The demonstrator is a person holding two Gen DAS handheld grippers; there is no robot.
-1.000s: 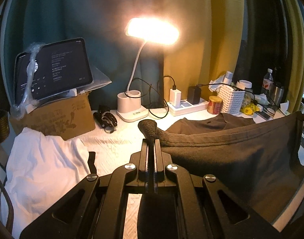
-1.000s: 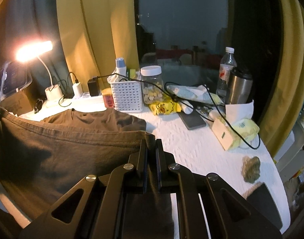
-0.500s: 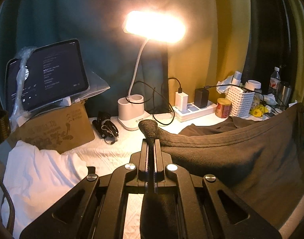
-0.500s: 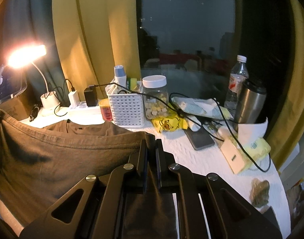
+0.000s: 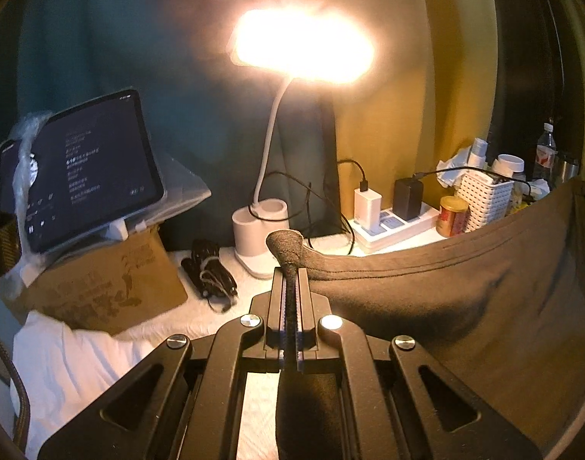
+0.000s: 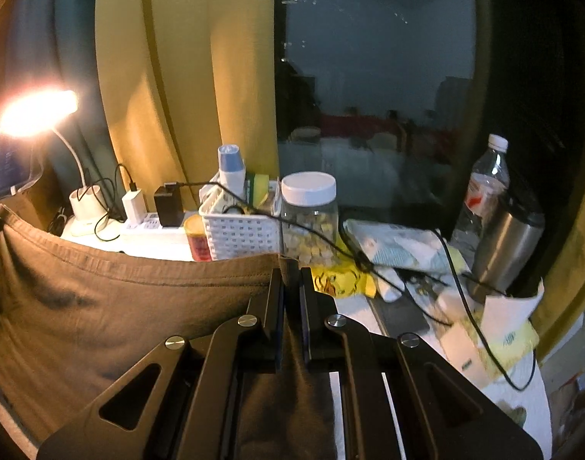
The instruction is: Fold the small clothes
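A dark brown garment (image 5: 465, 299) hangs stretched between my two grippers, its hemmed edge running across both views. My left gripper (image 5: 291, 272) is shut on one corner of it, and a nub of cloth sticks up past the fingertips. In the right wrist view the same garment (image 6: 120, 306) spreads to the left, and my right gripper (image 6: 291, 273) is shut on its other corner. The cloth is lifted off the white table cover (image 5: 231, 314) and hides the table behind and below it.
A lit desk lamp (image 5: 262, 230), a tablet (image 5: 89, 168) on a cardboard box (image 5: 101, 283), a power strip (image 5: 392, 222) and a white basket (image 6: 242, 230) line the back. A jar (image 6: 309, 222), bottle (image 6: 484, 188), steel mug (image 6: 511, 245) and cables crowd the right. A white cloth (image 5: 70, 368) lies left.
Both grippers have carried the stretched garment toward the back of the table; the lamp, basket and jar look nearer and larger. The grips have not changed.
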